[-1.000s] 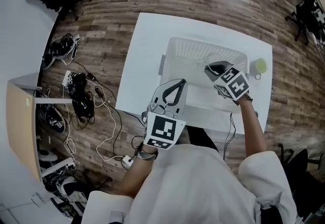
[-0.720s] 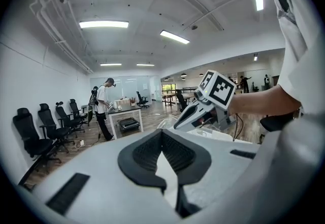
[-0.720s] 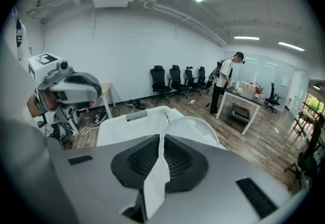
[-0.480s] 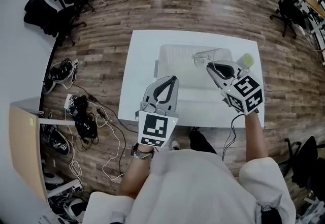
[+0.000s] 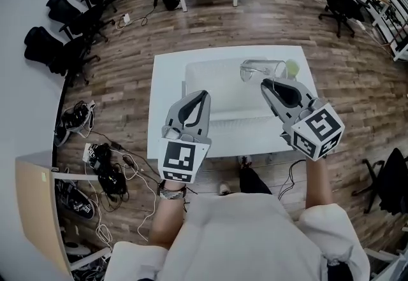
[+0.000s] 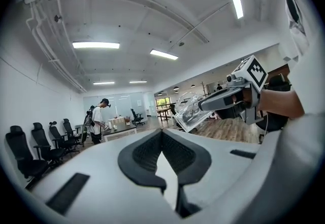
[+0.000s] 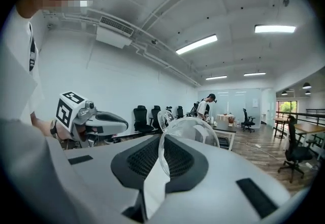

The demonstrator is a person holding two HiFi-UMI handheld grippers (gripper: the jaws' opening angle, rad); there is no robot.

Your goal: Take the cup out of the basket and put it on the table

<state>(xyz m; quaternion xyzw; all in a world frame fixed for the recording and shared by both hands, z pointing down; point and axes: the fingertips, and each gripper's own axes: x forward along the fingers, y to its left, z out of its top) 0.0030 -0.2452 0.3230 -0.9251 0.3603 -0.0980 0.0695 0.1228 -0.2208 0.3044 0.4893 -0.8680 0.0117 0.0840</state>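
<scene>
- My right claw (image 5: 266, 86) is closed on the rim of the clear cup (image 5: 260, 71), with the glass wall between its jaws.
- The cup is raised above the far right corner of the basket (image 5: 210, 85), just beyond my claw tip.
- Its long axis lies near horizontal, pointing toward the left edge of the desk (image 5: 167, 101). I judge it needs righting before set-down.
- My left claw (image 5: 201, 97) is closed and empty.

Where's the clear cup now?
Head view, right side: the clear cup hangs in the right gripper, above the basket's far right corner, beside a green cup.
</scene>
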